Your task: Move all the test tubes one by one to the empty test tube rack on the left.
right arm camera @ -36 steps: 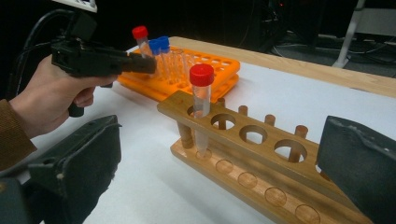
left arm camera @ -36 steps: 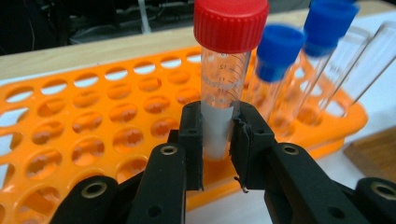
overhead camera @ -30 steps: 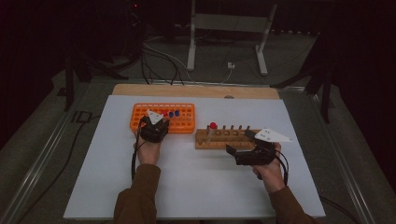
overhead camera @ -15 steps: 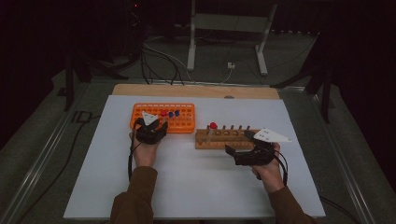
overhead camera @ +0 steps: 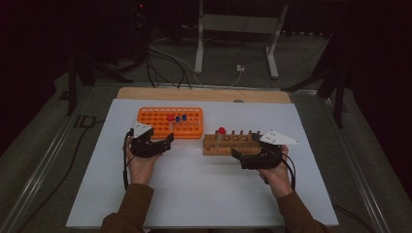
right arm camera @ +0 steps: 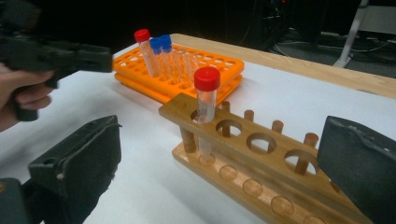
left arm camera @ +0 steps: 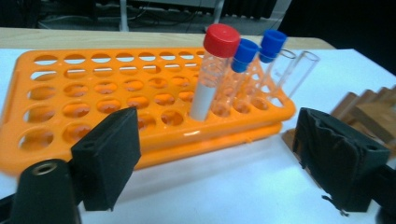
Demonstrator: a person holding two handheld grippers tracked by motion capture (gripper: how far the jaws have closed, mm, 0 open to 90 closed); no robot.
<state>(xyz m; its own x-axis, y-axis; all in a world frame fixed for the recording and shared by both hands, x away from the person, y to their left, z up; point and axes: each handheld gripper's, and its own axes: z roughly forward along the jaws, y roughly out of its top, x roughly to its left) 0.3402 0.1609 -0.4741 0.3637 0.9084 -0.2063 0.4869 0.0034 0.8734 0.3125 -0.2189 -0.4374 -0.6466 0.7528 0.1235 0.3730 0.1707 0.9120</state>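
Left gripper view: left gripper (left arm camera: 217, 158) spread empty just before orange rack (left arm camera: 70, 135), red-capped tube (left arm camera: 212, 70) seated near its right edge; right gripper (right arm camera: 233, 182) agape, flanking wooden rack (right arm camera: 261, 154), ready.

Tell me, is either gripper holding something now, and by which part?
Nothing is held. The left gripper, whose jaws have just been opening, and the right gripper are both empty.

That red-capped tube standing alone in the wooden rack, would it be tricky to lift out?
The red-capped tube looks thin, clear and smooth, so probably light and a bit slippery. It stands in a loose hole of the wooden rack, so it should lift straight out. Laid flat, it would likely roll.
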